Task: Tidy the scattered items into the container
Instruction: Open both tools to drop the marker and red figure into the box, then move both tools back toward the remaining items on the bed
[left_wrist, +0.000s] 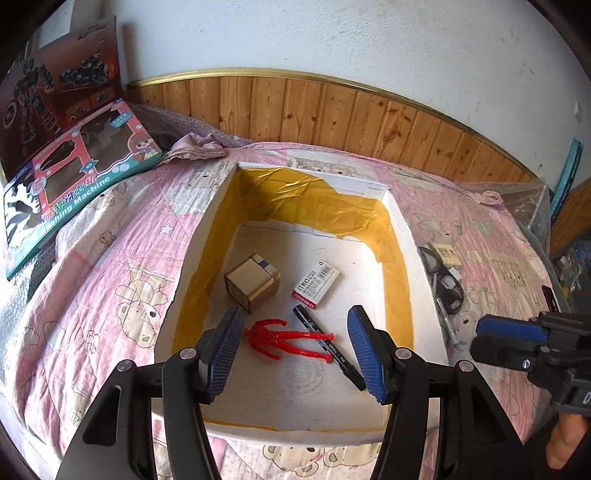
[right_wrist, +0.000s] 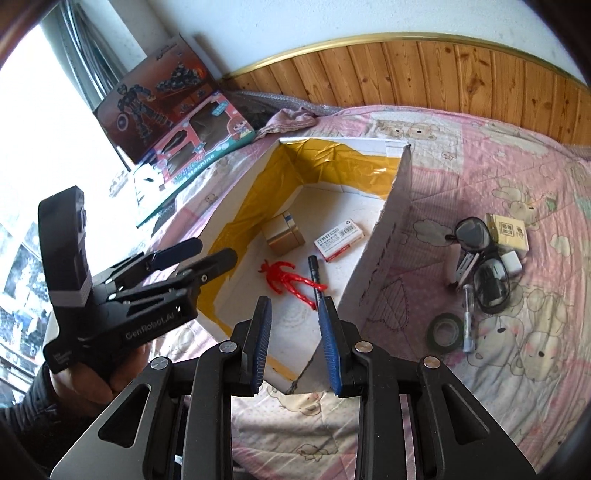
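Two claws hover empty above the near edge of the container (left_wrist: 417, 280), a white box with yellow film lining its walls, set on a pink bear-print bed (left_wrist: 110, 280). Left claw (left_wrist: 295, 349): jaws spread wide, nothing between the pads, positioned over the box interior. Right claw (right_wrist: 295, 334): jaws parted to a moderate gap, nothing held, positioned over the near right corner of the box. Four items already lie on the box floor: a red figure (left_wrist: 284, 338), a black marker (left_wrist: 327, 341) touching the figure's legs, a small cardboard cube (left_wrist: 253, 282) and a red-and-white packet (left_wrist: 316, 282). Judged from this layout, the task is roughly half complete. Remaining items lie on the bed just beyond the right wall of the box: black-framed glasses (right_wrist: 480, 254), a yellow packet (right_wrist: 508, 232), a white block (right_wrist: 511, 262), a roll of dark tape (right_wrist: 445, 330), a slim pen (right_wrist: 468, 317) and a small part under the glasses that cannot be identified. These lie close together, some touching or overlapping. The right claw is the nearer unit to this cluster. Toy cartons (left_wrist: 70, 147) at the far left corner appear to be background, not task items.
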